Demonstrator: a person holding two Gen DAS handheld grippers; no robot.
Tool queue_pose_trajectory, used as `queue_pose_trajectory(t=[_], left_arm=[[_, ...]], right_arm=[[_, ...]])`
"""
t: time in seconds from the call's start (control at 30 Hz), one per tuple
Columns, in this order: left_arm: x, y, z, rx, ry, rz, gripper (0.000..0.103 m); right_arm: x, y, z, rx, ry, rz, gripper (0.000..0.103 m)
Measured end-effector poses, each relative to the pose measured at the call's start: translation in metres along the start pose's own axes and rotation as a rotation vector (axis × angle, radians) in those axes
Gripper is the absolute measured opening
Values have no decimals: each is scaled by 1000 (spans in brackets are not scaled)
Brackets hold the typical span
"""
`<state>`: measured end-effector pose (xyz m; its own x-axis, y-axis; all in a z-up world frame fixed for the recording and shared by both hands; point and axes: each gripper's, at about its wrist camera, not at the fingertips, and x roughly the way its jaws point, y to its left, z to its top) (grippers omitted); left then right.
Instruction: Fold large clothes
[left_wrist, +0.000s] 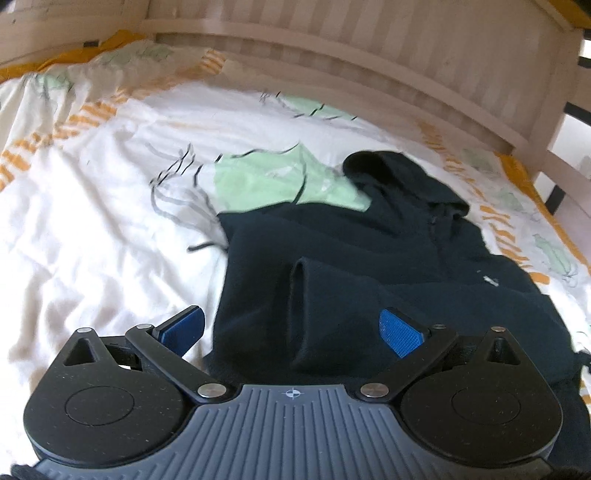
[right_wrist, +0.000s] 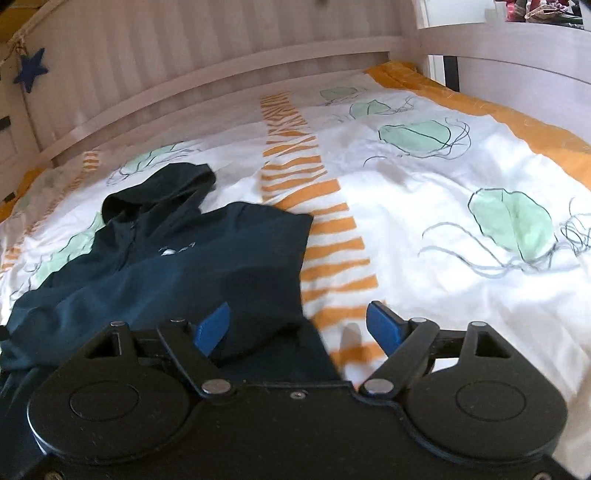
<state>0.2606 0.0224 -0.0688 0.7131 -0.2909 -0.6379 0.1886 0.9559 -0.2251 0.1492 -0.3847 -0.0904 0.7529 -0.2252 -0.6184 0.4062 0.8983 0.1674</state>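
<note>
Hoodie (left_wrist: 369, 266), dark navy, hooded, zip front, small pale mark on the chest; lies front-up on the bed, spread over a white duvet (left_wrist: 92, 229) printed with green jellyfish shapes and orange stripes. Hood (left_wrist: 402, 177) points toward the slatted wooden headboard (left_wrist: 369, 55); hem end lies nearest the cameras. Condition of fold: partial, as judged from the present lie. One sleeve (left_wrist: 314, 314) is laid lengthwise over the body, its cuff opening facing the hood; in the right wrist view the side of the garment beside the orange stripes shows a straight folded edge, suggesting that side is turned in as well, though the second sleeve cannot be made out. Outstanding, by estimate: the hood is not yet tucked down, and the body has not yet been doubled from hem toward shoulders; the piece is long rather than compact. Left gripper (left_wrist: 293, 326): fingers spread wide, nothing between them, poised over the lower body with the folded sleeve lying in the gap below; contact with the cloth cannot be told. Right gripper (right_wrist: 299, 325): fingers likewise spread wide and empty, straddling the lower corner of the garment, one blue pad over dark fabric, the other over the duvet. Both appear placed near the hem, a plausible position for taking the bottom edge. Frame edges slightly blurred.
</note>
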Motion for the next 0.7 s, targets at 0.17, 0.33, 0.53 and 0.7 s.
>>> queue_pose_trajectory(t=[0.17, 0.33, 0.53, 0.7], left_arm=[[-1, -25, 4, 92, -37, -27, 103], [19, -39, 3, 116, -29, -38, 103], [55, -20, -19, 108, 40, 17, 103], [56, -22, -25, 125, 18, 22, 103]], right_arm=[[23, -12, -16, -77, 86, -118, 96], [18, -14, -19, -80, 86, -118, 96], [16, -17, -15, -59, 88, -97, 96], [7, -17, -4, -17, 47, -75, 97]])
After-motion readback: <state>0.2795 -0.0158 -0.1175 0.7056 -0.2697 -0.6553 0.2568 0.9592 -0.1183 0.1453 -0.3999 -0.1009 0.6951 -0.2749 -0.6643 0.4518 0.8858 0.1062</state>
